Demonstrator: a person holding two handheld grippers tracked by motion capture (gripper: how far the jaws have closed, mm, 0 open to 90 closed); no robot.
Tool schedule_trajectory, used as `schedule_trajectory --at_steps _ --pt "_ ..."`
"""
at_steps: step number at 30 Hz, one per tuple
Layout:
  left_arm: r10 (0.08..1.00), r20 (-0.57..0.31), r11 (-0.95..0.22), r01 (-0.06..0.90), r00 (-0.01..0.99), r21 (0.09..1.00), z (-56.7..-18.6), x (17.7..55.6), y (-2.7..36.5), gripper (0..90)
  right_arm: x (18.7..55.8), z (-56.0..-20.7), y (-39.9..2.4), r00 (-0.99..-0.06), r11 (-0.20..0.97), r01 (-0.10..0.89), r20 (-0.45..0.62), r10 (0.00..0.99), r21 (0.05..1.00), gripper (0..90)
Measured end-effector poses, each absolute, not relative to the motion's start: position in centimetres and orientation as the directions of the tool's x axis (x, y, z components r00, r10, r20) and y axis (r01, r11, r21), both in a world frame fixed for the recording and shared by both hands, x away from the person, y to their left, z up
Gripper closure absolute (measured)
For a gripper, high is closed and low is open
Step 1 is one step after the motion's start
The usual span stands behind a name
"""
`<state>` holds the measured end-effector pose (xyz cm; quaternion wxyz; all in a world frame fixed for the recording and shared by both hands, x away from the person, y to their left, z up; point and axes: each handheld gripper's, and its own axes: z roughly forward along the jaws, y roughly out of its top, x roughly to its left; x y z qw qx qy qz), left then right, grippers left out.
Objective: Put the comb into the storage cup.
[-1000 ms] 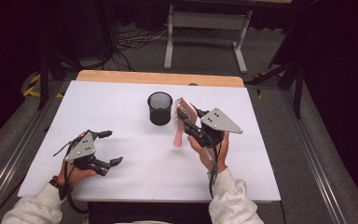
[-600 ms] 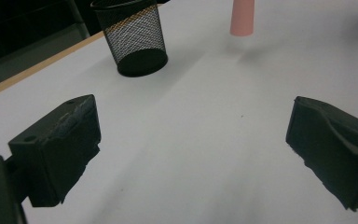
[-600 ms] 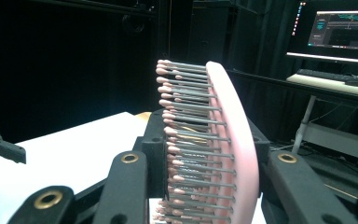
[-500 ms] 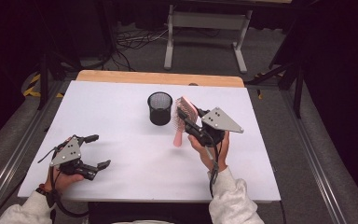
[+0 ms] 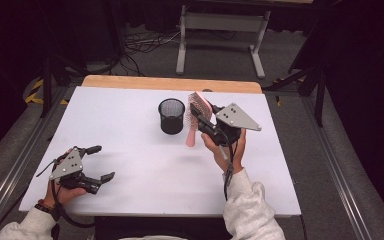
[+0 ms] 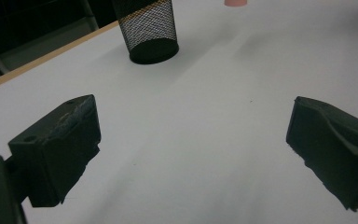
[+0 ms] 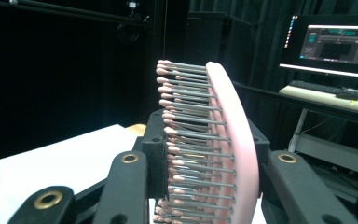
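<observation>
A pink hairbrush with metal bristles is held above the white table, head up and handle hanging down. My right gripper is shut on its head, just right of a black mesh cup. In the right gripper view the brush head stands upright between the two black fingers, bristles facing left. My left gripper rests low at the table's near left corner, open and with nothing in it. Its own view has both jaws spread wide over bare table, with the mesh cup ahead and the brush's pink handle end at the top.
A wooden strip runs along the table's far edge. Behind it on the floor stand a metal frame and cables. Metal rails flank the table. A lit monitor shows in the right gripper view.
My left hand has slid left toward the table's near left corner with its gripper still open. The right hand and the brush have stayed put.
</observation>
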<state>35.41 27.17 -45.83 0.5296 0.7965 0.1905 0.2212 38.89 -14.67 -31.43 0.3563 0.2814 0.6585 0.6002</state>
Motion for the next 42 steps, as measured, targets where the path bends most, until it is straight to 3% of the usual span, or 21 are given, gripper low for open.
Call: schedule_trajectory --at_steps 20,42 --pt "0.531 0.142 -0.363 0.073 0.836 0.929 -46.0 35.6 26.9 4.3 40.9 -28.3 -15.6 -0.547 0.105 -0.098 -0.142 0.825 0.990 63.8" --pt "0.521 0.137 -0.356 0.068 0.842 0.932 -46.0 35.7 26.9 4.4 44.4 -24.5 -12.3 -0.540 0.134 -0.152 -0.195 0.819 0.979 63.9"
